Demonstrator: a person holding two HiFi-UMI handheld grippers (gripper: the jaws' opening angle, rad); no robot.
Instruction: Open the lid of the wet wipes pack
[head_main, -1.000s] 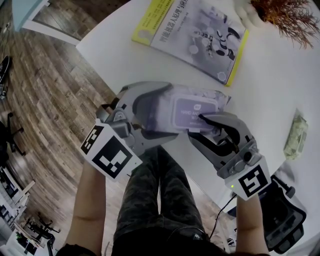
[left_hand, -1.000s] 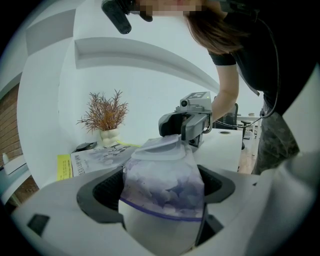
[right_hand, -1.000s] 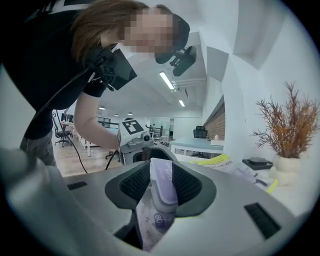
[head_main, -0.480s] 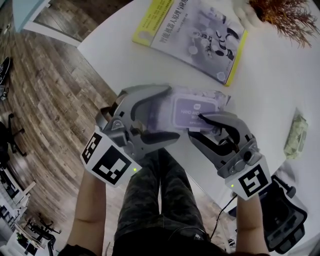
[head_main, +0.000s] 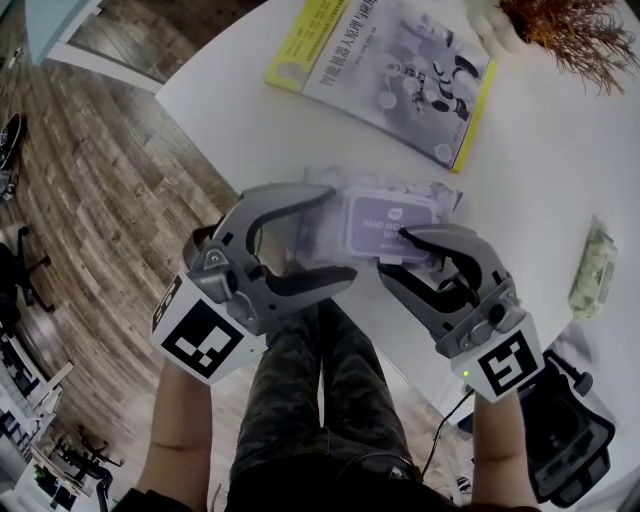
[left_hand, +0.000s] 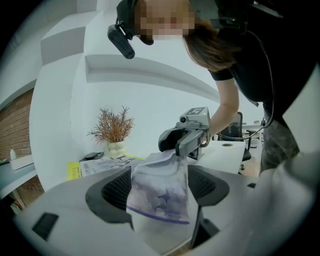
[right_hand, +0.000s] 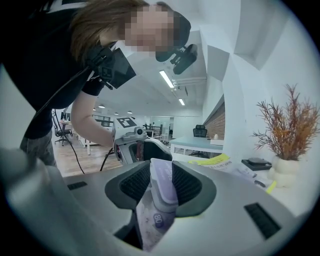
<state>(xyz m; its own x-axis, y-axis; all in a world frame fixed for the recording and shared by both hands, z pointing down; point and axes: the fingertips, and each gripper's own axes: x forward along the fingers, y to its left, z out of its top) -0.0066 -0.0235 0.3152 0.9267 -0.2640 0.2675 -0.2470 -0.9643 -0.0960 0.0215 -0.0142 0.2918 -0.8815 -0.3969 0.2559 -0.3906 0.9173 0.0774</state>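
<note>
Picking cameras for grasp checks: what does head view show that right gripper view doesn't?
Head view only: wooden floor, small packet, the lid's print. Right gripper view only: pads of the right claw pinching the lid edge; office desks behind. Both: wet wipes pack, yellow-edged book, dried plant, left claw, which has just been closing on the pack.

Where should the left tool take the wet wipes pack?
By the pack at its left end, from the left, jaws across the width: that end sticks out clear of the lid, where the right tool holds. The left tool has just been closing there.
</note>
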